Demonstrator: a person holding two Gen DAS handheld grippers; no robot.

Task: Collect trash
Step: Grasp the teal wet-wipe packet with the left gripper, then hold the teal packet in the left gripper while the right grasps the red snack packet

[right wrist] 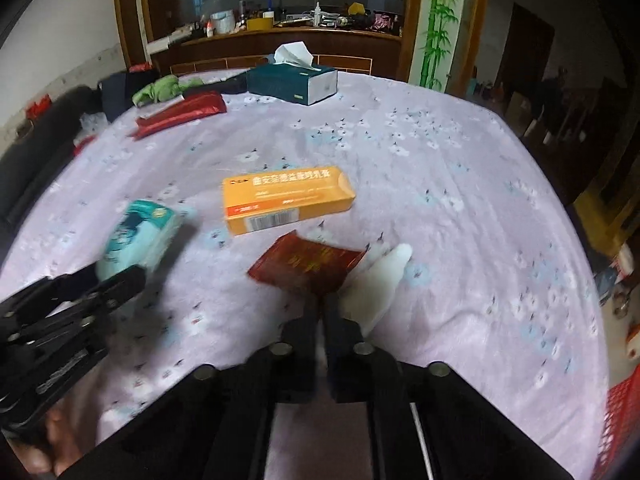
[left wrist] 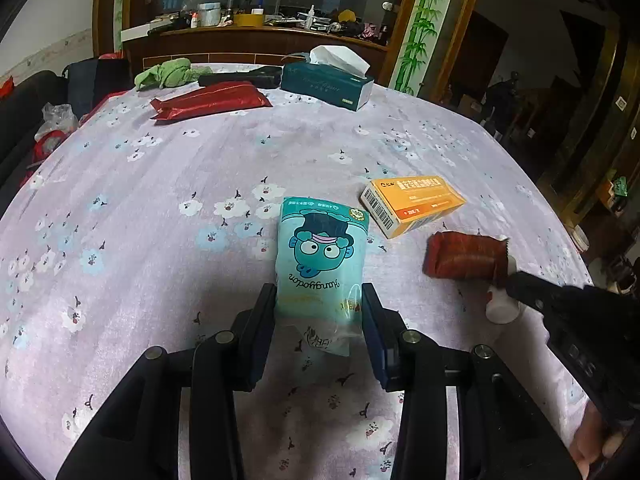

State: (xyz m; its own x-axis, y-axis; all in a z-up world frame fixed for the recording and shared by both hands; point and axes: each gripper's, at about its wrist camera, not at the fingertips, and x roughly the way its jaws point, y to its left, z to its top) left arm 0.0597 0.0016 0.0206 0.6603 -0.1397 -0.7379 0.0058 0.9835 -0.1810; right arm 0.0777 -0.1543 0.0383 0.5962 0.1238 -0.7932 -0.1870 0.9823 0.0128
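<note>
Teal tissue pack (left wrist: 320, 264) lies at centre frame in the left wrist view, its long axis running up the frame away from the camera, its near end between the left gripper (left wrist: 319, 300) fingers, which sit against both sides. Lower centre in the right view, the right gripper (right wrist: 320, 300) is pinched on a red wrapper (right wrist: 306, 266) corner, its length slanting toward upper left.

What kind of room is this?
Probably a room in somebody's home. A floral tablecloth covers the table, a tissue box sits on it, and behind stands a wooden cabinet cluttered with bottles and household bits.
</note>
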